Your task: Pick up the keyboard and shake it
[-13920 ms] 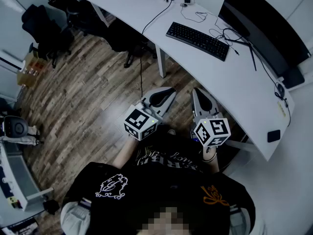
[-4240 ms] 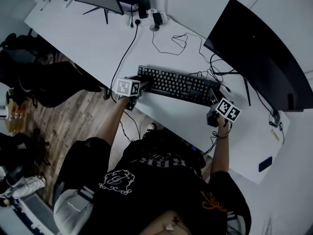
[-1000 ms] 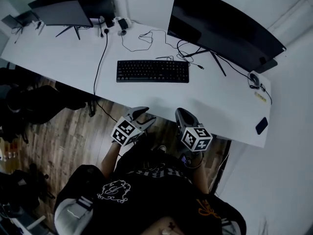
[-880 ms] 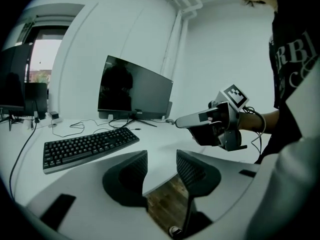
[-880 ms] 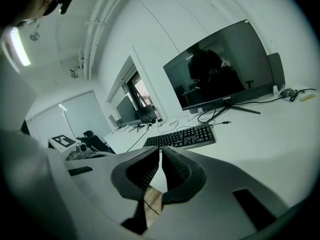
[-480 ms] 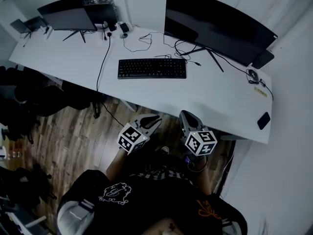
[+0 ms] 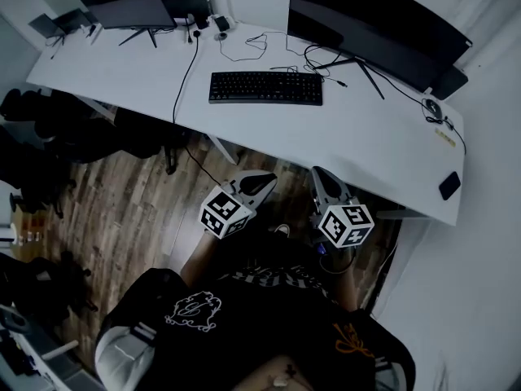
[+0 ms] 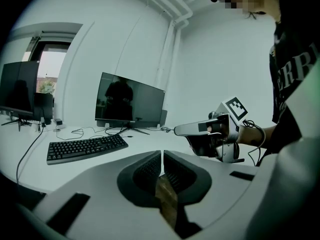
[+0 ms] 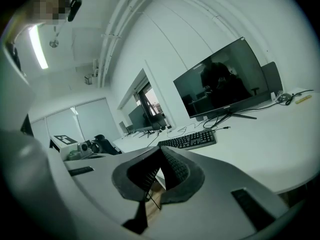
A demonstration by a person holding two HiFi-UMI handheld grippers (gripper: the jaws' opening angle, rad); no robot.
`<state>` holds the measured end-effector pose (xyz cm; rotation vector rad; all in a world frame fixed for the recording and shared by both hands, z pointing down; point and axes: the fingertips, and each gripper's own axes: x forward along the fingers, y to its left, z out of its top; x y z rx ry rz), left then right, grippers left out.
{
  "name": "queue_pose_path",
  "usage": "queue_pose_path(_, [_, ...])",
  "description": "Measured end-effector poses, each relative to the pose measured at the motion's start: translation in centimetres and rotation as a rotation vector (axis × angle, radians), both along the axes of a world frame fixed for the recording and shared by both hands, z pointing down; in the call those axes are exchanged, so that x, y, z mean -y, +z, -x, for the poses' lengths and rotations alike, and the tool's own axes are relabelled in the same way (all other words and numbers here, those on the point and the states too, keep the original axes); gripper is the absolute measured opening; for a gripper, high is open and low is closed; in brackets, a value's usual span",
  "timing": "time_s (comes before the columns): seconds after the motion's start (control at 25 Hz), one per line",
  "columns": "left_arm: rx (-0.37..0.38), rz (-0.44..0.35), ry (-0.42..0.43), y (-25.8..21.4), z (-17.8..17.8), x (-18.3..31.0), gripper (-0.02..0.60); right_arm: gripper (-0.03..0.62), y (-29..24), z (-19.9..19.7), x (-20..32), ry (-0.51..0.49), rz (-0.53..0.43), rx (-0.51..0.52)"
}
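While one keyboard [image 7: 265, 88] lies on the desk [image 7: 366, 137], both the left hand-held gripper [image 7: 267, 178] and right hand-held gripper [image 7: 318, 173] are closed, empty.

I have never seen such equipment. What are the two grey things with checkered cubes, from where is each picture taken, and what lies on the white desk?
There is no robot: a person holds two hand tools, each a two-jaw gripper with a marker cube. The left gripper and right gripper are near the front edge of the desk, jaws shut, holding nothing. One picture comes from a camera on the person's head, looking down; the other two cameras ride on the grippers. On the desk are a keyboard, cables, a large monitor and a smaller monitor.
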<state>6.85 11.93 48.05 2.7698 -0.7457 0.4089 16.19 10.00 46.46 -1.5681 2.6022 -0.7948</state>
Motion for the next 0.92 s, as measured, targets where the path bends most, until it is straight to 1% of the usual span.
queue_pose_path(0.12, [-0.002, -0.012, 0.008, -0.3, -0.3, -0.8, 0.029, 0.014, -0.5, -0.4, -0.6, 0.006, -0.008, 0.028])
queue_pose_path(0.28, [-0.007, -0.024, 0.012, -0.7, -0.4, -1.8, 0.029, 0.014, -1.0, -0.6, -1.3, 0.008, -0.02, 0.005])
queue_pose_path(0.56, [-0.025, -0.018, 0.004, -0.8, -0.3, -3.0, 0.029, 0.014, -0.9, -0.1, -2.6, -0.014, -0.02, -0.014])
queue_pose_path(0.92, [-0.022, -0.009, 0.005, -0.5, -0.3, -3.8, 0.029, 0.014, -0.7, 0.2, -3.3, -0.026, -0.017, -0.027])
